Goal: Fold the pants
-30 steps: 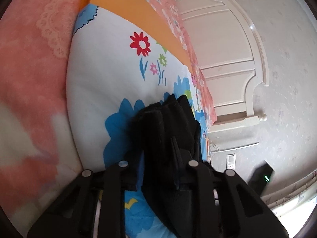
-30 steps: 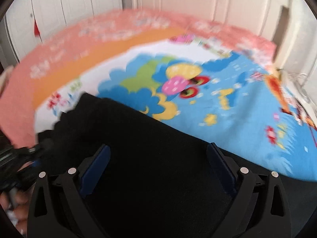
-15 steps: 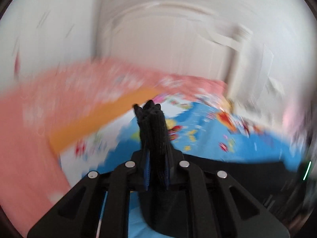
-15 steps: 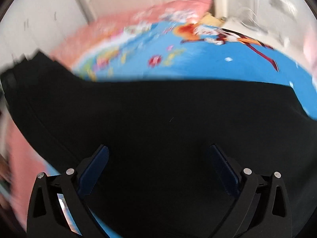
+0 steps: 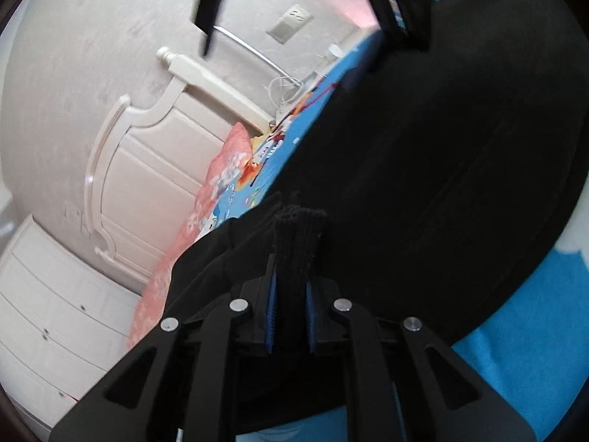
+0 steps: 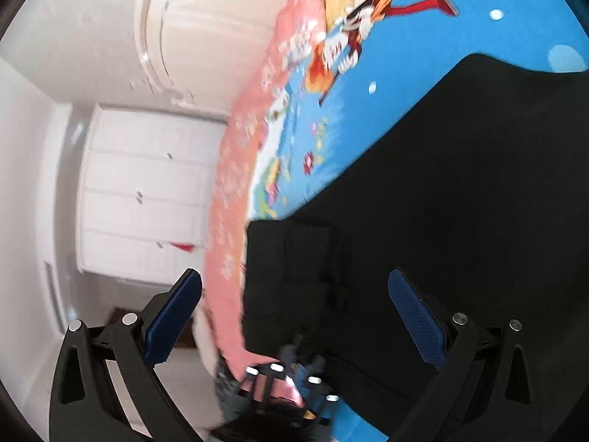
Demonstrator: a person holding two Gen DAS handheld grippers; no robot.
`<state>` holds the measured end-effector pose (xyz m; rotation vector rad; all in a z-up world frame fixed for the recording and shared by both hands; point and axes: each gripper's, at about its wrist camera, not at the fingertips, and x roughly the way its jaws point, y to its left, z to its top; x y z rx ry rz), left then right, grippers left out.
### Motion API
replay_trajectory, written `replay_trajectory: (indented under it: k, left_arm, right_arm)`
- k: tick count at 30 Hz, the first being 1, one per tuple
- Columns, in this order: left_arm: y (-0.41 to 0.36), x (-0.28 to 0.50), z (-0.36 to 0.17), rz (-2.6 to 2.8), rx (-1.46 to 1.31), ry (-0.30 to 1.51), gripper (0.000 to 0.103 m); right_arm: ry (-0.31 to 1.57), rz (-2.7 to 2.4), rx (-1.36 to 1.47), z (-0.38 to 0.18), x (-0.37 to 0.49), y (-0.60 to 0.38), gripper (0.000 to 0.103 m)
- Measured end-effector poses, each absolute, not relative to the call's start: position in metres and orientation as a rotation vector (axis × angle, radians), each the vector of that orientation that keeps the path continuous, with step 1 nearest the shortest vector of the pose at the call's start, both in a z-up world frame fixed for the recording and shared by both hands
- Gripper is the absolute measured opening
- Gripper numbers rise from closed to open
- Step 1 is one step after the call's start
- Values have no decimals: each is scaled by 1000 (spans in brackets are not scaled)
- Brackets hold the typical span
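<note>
Pants (image 5: 434, 154), black, lie spread across a bed whose sheet (image 5: 533, 335) is bright blue with cartoon figures, flowers and white cloud shapes. A ribbed cuff of the garment stands up between the blue pads of the left gripper (image 5: 291, 305), which pinches it tightly. The right gripper (image 6: 294, 316) hangs over the cloth with its blue-padded fingers (image 6: 416, 316) spread wide and nothing between them. Along the far side of the sheet runs a salmon-pink floral blanket (image 6: 239, 169), draped over the bed's edge. Beyond it stands a cream headboard (image 5: 147, 169) with carved panels and a turned post, set against a pale speckled wall. A switch plate (image 5: 291, 24) is fixed to that wall, and thin white cables lie near the bed's corner. White panelled wardrobe doors (image 6: 147, 191) with small handles fill the room's side.
</note>
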<state>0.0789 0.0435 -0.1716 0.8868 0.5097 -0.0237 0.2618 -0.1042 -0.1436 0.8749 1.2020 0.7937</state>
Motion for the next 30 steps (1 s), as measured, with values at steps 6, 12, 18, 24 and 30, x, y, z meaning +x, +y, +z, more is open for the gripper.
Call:
replay_trajectory:
  k: [6, 12, 18, 24, 30]
  left_arm:
    - [50, 70, -144, -10, 773, 442, 12]
    - [52, 56, -132, -25, 722, 413, 12]
    - [39, 50, -135, -61, 754, 390, 12]
    - [-4, 59, -142, -151, 804, 327, 12]
    - [-38, 66, -167, -209, 835, 355, 12]
  right_arm:
    - [1338, 850, 832, -163, 266, -56, 98]
    - [1420, 914, 809, -171, 272, -11, 98]
    - [1336, 870, 693, -162, 275, -4, 28]
    - [1225, 802, 695, -150, 276, -71, 19]
    - [1213, 717, 658, -161, 278, -112, 18]
